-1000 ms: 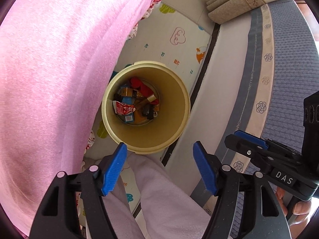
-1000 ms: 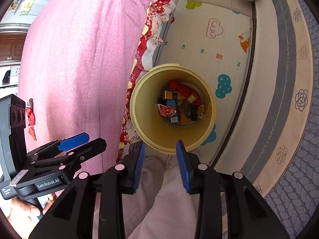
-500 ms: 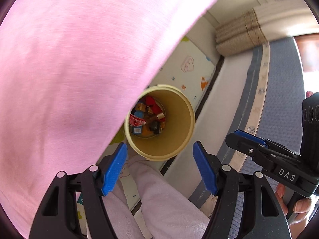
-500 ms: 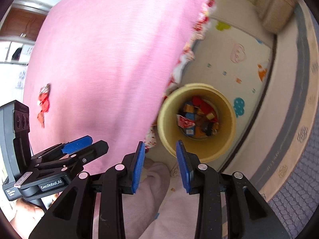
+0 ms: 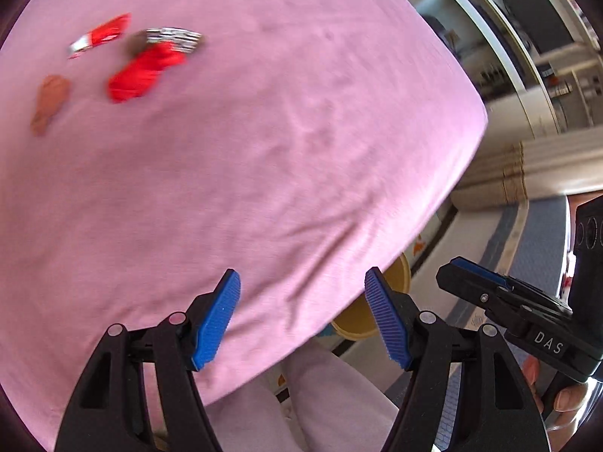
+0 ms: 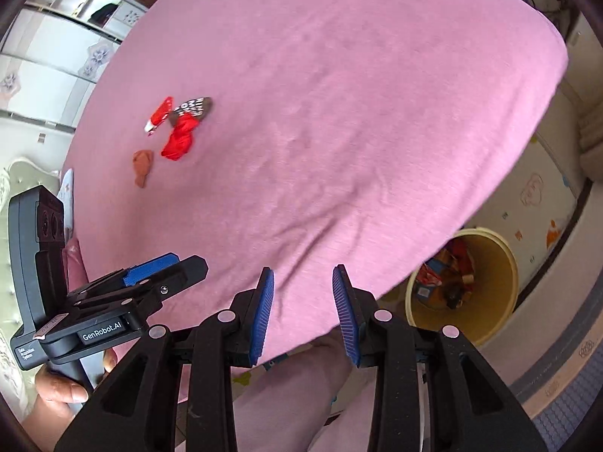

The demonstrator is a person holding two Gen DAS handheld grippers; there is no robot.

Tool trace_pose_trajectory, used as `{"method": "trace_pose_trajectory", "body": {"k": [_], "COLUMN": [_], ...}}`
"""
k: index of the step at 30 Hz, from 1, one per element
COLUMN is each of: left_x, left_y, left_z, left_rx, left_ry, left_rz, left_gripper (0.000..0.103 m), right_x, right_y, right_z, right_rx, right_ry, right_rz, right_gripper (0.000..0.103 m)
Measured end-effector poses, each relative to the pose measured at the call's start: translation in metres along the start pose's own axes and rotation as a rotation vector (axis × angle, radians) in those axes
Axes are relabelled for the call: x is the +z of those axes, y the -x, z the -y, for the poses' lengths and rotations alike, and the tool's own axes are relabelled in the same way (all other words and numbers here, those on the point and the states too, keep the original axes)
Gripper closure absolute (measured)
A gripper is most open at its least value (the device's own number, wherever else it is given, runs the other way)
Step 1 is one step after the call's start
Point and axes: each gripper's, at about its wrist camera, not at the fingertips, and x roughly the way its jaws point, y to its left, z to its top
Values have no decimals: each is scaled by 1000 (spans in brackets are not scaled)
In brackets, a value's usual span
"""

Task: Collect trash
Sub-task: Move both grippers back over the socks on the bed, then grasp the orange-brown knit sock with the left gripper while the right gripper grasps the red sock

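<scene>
**Four scraps left on the pink bed**

The yellow bin point(image 6: 490, 324) on the floor beside the bed's near corner already holds wrappers. Four pieces of trash point(image 6: 177, 139) remain clustered mid-bed point(image 6: 339, 113), toward its far-left edge; the red wrapper point(image 6: 178, 142) lies lengthwise toward the grippers. Left gripper point(image 5: 301, 320) and right gripper point(image 6: 303, 312) hang empty, jaws apart.

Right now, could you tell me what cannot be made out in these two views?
- Left view: bin mostly hidden by the pink bedspread; contents unseen.
- Left view: wrappers blurred; print unreadable.
- Right view: bin's near side hidden by bedspread; brown scrap too small to identify.
</scene>
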Motion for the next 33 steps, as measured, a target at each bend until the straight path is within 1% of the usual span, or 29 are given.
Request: {"method": "trace_pose_trajectory", "body": {"k": [2,6,9,11,14,18,22,24,27,30,32,33], "left_x": [4,10,13,18,27,47,70,84,104,119,127,131], "left_y": [17,44,57,70,77,75,65,58,43,31,23,18], "left_z": [-33,-92,-122,-147,-165,-191,-214,-226,-239,-254,-260,-263], "left_rx": [11,33,58,60,65,94,123,130,164,151,155,162], "left_ry": [36,117,165,212,250,283,312,317,315,327,320,316], "left_rz": [33,92,120,149,177,187,187,177,156,139,120,107], "left_gripper": [35,35,35,35,34,33,33,33,33,33,33,33], "right_x": [7,20,31,42,58,82,109,120,133,142,149,152], "right_y": [-11,-30,-41,-52,-67,-89,-124,-139,-162,-182,-195,-200], "right_z": [-30,-83,-114,-132,-151,-165,-173,-173,-172,-173,-173,-172], "right_rx": [19,22,26,31,20,35,37,40,46,42,47,44], "right_ry": [36,112,149,172,202,193,171,149,116,95,72,61], "right_rz": [-1,-3,-4,-19,-31,-43,-73,-90,-113,-142,-157,-161], "right_gripper": [70,70,70,70,70,70,70,70,70,70,69,66]}}
